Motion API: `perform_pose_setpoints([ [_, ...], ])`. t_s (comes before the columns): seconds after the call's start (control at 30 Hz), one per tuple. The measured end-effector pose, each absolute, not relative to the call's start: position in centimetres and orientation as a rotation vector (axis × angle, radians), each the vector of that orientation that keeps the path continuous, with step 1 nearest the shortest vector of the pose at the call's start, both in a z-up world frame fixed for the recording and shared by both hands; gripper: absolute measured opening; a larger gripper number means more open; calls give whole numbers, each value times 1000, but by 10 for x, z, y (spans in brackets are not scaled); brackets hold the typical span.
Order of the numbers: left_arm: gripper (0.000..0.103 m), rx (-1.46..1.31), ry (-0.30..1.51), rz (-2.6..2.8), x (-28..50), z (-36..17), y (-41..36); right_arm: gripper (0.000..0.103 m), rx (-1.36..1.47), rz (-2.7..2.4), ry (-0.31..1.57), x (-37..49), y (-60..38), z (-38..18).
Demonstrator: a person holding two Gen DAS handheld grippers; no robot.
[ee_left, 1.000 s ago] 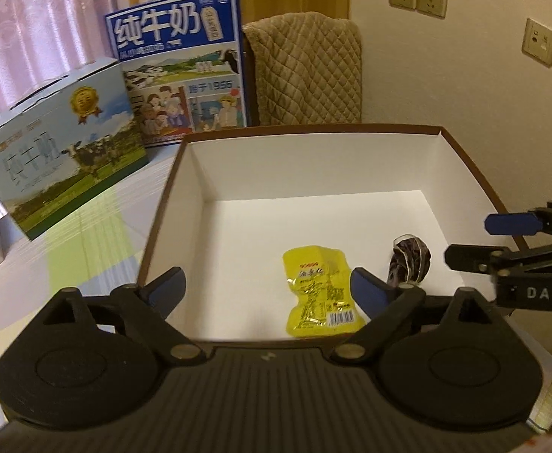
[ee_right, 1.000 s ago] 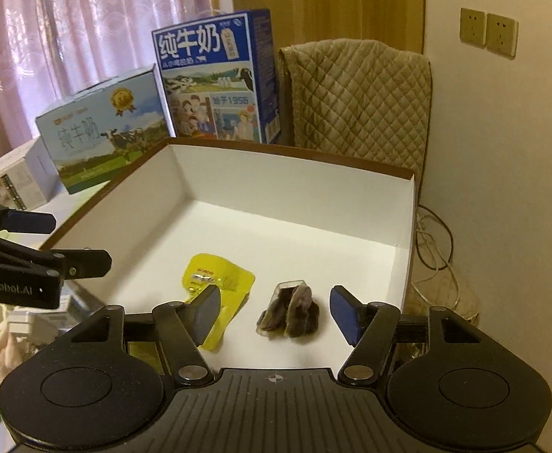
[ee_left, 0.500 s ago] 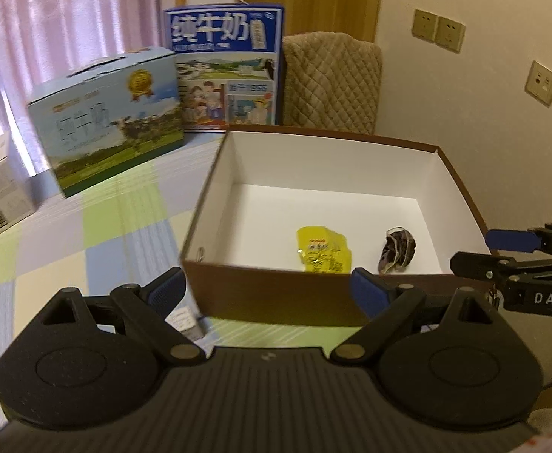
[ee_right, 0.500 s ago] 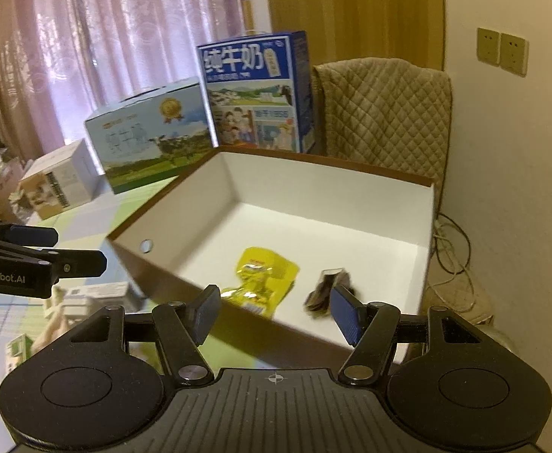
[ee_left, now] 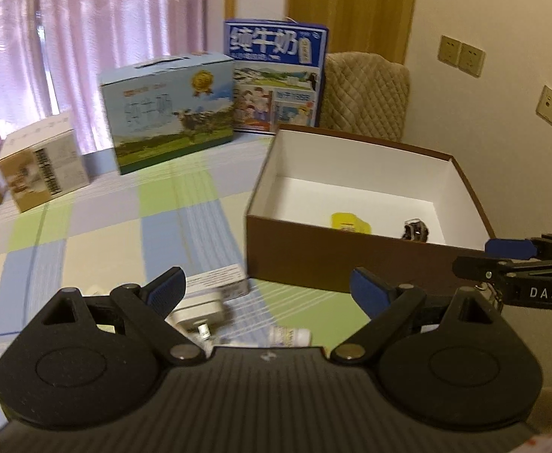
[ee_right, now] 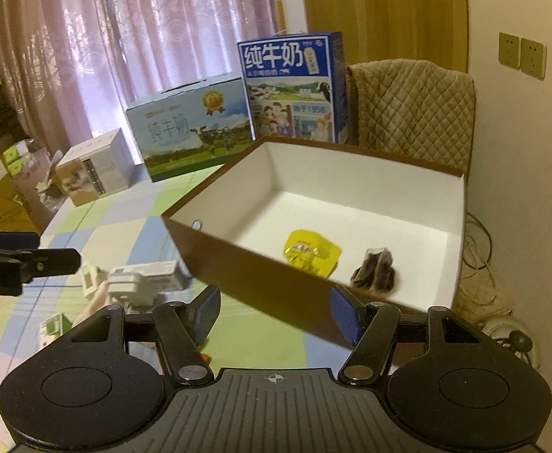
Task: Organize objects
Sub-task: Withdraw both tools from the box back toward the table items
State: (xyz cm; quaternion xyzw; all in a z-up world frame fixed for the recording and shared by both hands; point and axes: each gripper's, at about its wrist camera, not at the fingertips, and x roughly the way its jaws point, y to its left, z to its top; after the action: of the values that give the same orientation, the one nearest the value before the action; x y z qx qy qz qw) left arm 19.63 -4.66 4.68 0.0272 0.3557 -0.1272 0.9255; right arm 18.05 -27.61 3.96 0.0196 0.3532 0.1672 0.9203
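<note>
On the far left of the worktop [ee_left: 98,226], covered by a checked cloth, stands a small printed carton [ee_left: 42,171], well apart from the work. Next to it are two milk cartons: a light blue one [ee_left: 170,113] and, behind it, a taller dark blue one [ee_left: 276,79].

Nearer the cameras, a loose cluster of small items lies on the cloth just in front of the left gripper [ee_left: 266,288], whose jaws are spread wide and hold nothing. The cluster includes a flat white packet box [ee_left: 219,281], a white plug-like adapter [ee_right: 128,287] and a small white bottle [ee_left: 289,336] lying on its side. These appear to be the items awaiting sorting. All look light and rigid. The bottle is judged likely to roll and is best pinched across its body. The packet box should be taken across its narrow sides.

To the right sits the brown box [ee_right: 245,268] with a white interior, open-topped. On its floor lie a yellow sachet [ee_right: 312,251] and, beside it but apart, a dark wrapped snack [ee_right: 376,275]. Both look soft, light and crinkly; a film wrapper of this kind may slip.

The right gripper [ee_right: 276,311] hangs in front of the box's near wall, jaws released and empty. Behind the box, a quilted chair back [ee_right: 415,109] stands against the wall.
</note>
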Motion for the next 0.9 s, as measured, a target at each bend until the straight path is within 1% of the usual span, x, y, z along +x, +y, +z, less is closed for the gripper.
perform_pose_setpoints([
  [0.33,93,44,725,-126,153,30,-6,61,86,390,775,162,-260,14],
  [0.67,93,-40,797,-42,126,0,27,61,85,426,823,149,-243,-13],
  [0.9,93,-45,859,8,116,-26,38,61,95,429,862,143,-237,-32],
])
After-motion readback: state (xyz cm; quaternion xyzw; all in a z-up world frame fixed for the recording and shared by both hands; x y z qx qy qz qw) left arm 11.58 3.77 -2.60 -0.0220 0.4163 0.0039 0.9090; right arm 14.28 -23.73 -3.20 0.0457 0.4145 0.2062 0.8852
